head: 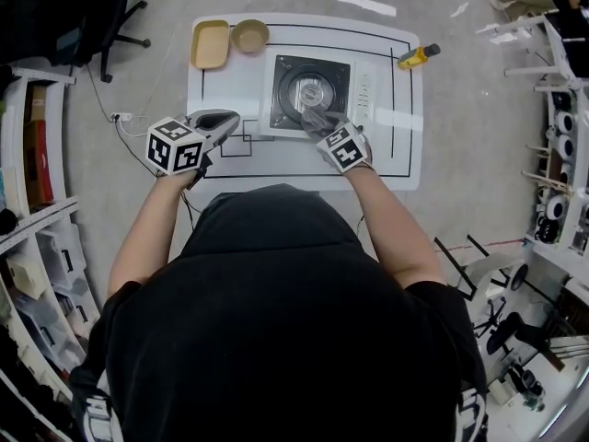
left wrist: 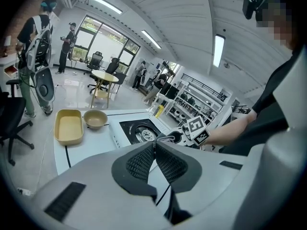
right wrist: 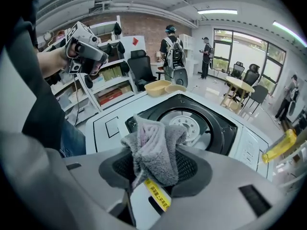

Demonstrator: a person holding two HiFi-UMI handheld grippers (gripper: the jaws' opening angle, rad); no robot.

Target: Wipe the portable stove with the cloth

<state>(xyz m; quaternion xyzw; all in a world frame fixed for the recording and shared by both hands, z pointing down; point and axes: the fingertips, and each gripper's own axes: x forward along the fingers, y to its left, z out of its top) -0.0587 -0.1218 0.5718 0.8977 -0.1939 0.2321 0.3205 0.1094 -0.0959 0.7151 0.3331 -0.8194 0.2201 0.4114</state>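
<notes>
1. Fingers (right wrist: 192,169) of the right gripper (right wrist: 153,169) are clamped on a bunched grey cloth (right wrist: 153,150). The wad sticks out ahead of the tips.
2. In the head view the cloth (head: 317,118) sits at the near edge of the portable stove (head: 308,90), by the round burner ring (head: 304,86). I can't confirm it is touching the surface.
3. The portable stove is mid-bench on the white bench (head: 221,90), which is taped with black lines. It has a black top plate and a pale control panel (head: 364,95) on its right side.
4. Left gripper (head: 225,121) hovers off the stove's near-left corner, over bare bench. Its fingers (left wrist: 139,163) are pressed together with nothing between them.
5. Step, as I judge it: wiping is at or just starting, with the cloth gripped and placed at the stove's front rim.
6. The next move calls for pressing the wad down flat and sweeping it across the black plate and around the ring, while the grip stays tight. The free gripper could steady the stove body if it slides.
7. Writing: a yellow label (right wrist: 157,191) hangs from the cloth, its print too small to read. The panel markings are also unreadable, and no brand is visible.
8. Far-left of the bench are a yellow tray (head: 210,44) and a tan bowl (head: 249,36), side by side and well apart from the stove.
</notes>
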